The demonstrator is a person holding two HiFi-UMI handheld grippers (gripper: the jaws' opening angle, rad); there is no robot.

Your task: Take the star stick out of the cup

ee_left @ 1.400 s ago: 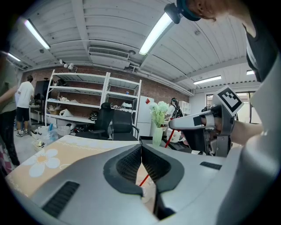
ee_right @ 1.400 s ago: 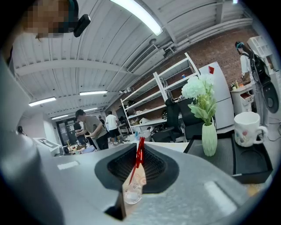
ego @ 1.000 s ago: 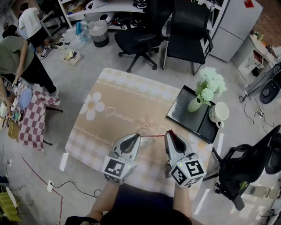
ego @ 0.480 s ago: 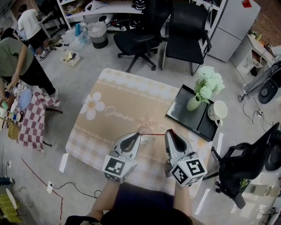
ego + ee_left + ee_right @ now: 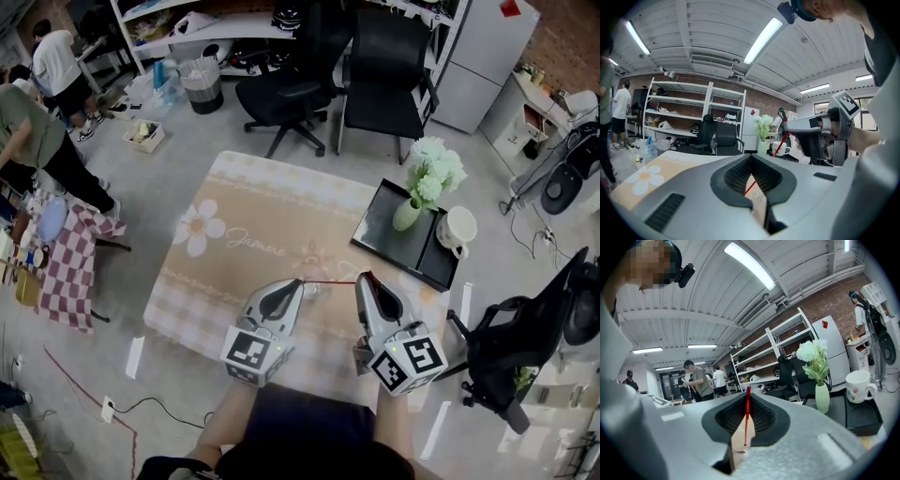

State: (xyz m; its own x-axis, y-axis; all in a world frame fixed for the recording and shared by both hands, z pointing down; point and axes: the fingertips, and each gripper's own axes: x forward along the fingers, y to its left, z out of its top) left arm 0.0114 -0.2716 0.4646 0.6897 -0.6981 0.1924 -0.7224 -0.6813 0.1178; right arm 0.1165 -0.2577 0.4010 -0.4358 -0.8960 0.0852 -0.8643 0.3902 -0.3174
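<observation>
Both forearms enter from the bottom edge of the head view and run side by side over the near edge of the beige flower-print cloth on the desk (image 5: 239, 220). The marker cubes sit nearest the body.

Left tongs (image 5: 296, 282): pointed away from the person and angled slightly inward. The tips are pressed together. A small clear cup (image 5: 310, 292) stands just beside the tip; I cannot tell whether they touch.

Right tongs (image 5: 364, 277): roughly level and angled inward toward the left pair. They are pinching a thin red stick (image 5: 330, 280) near one end; in the right gripper view the stick stands upright in the seam between the pads.

The stick spans the gap between the two tongs, lying almost level above the cloth. Its far end reaches the cup at the left tip. Whether that end is inside the cup is unclear, and the star head is too small to make out.

A black tray (image 5: 389, 246) lies well apart, at the desk's right edge.
</observation>
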